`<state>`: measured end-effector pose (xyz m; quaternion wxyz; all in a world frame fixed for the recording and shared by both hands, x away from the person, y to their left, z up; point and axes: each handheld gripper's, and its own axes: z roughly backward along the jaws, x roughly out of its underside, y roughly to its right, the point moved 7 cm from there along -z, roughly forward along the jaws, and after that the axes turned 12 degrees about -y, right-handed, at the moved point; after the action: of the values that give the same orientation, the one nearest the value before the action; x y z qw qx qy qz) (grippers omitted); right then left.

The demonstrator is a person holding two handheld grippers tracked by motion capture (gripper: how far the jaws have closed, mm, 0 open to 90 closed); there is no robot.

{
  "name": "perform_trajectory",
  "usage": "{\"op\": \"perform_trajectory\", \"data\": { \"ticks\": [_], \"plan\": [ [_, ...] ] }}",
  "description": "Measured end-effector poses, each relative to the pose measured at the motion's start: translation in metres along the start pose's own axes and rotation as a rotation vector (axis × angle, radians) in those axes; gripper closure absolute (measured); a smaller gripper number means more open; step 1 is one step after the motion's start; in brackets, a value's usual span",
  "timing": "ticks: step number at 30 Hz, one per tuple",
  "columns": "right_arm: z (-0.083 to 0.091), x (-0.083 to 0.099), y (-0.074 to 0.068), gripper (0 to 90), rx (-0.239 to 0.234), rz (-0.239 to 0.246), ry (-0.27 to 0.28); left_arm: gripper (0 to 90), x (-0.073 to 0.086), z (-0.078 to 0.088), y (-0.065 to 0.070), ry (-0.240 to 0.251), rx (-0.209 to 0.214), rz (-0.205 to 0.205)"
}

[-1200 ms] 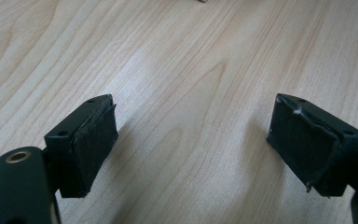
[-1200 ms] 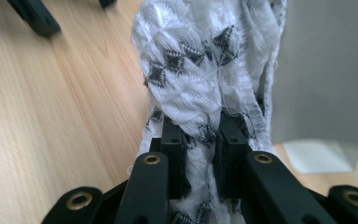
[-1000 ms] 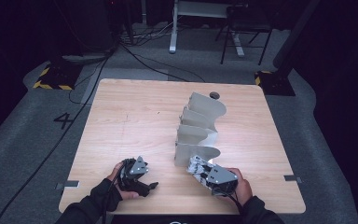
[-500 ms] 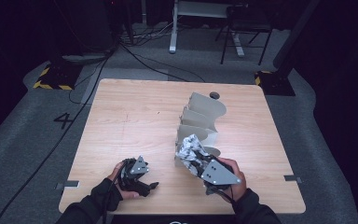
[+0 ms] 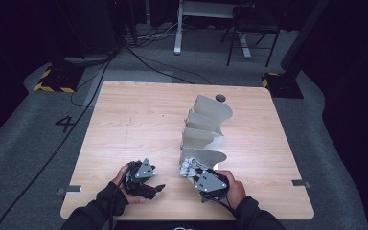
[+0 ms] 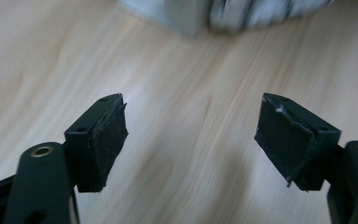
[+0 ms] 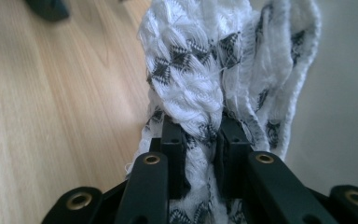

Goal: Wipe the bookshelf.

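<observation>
High view: a light wooden table [image 5: 139, 124] carries a grey divider rack [image 5: 203, 132] of curved partitions, running from the table's far side toward the person's edge — this rack is the landmark for all that follows. Just beyond its far end a small dark round hole [image 5: 220, 98] sits in the tabletop.

At the rack's near end, touching the last partition, is the right gripper [image 5: 195, 170], held in the person's right hand [image 5: 231, 186]. Its jaws are pinched tight on a white knitted cloth with a black pattern [image 5: 189, 166], which is bunched against the near partition. In the right gripper view the cloth [image 7: 214, 74] rises from between the two black jaws, its folds standing up, with the rack's grey wall [image 7: 345, 93] right behind it and bare wood on the other side.

Well to the left of the rack's near end, the left gripper [image 5: 157, 188] lies low over the table in the person's left hand [image 5: 124, 184]. In the left gripper view its jaws stand spread with only wood between them — they have just been closing a little — and the rack's corner [image 6: 177, 14] shows blurred beyond them.
</observation>
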<state>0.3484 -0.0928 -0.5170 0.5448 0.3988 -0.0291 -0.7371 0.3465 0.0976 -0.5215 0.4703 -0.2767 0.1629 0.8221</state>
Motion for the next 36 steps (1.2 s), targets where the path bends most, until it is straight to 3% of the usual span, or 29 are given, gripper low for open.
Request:
{"op": "perform_trajectory", "data": {
  "ticks": [9, 17, 21, 25, 30, 36],
  "plan": [
    [0.0, 0.013, 0.002, 76.4, -0.034, -0.038, -0.033, 29.6, -0.069, 0.036, 0.016, 0.204, -0.02, -0.114],
    [-0.001, 0.02, 0.002, 76.2, -0.05, -0.048, -0.059, 35.3, -0.106, 0.049, 0.017, 0.297, -0.027, -0.16],
    [-0.002, 0.022, 0.002, 76.1, -0.051, -0.048, -0.067, 36.5, -0.117, 0.049, 0.018, 0.312, -0.041, -0.183],
    [-0.002, 0.023, 0.003, 76.1, -0.041, -0.052, -0.067, 41.9, -0.126, 0.048, 0.015, 0.328, -0.023, -0.189],
    [-0.002, 0.023, 0.003, 75.9, -0.04, -0.05, -0.07, 46.5, -0.132, 0.036, 0.02, 0.287, 0.002, -0.237],
    [0.001, 0.026, 0.004, 75.8, -0.037, -0.052, -0.075, 62.7, -0.14, 0.03, 0.02, 0.307, 0.038, -0.223]
  ]
}}
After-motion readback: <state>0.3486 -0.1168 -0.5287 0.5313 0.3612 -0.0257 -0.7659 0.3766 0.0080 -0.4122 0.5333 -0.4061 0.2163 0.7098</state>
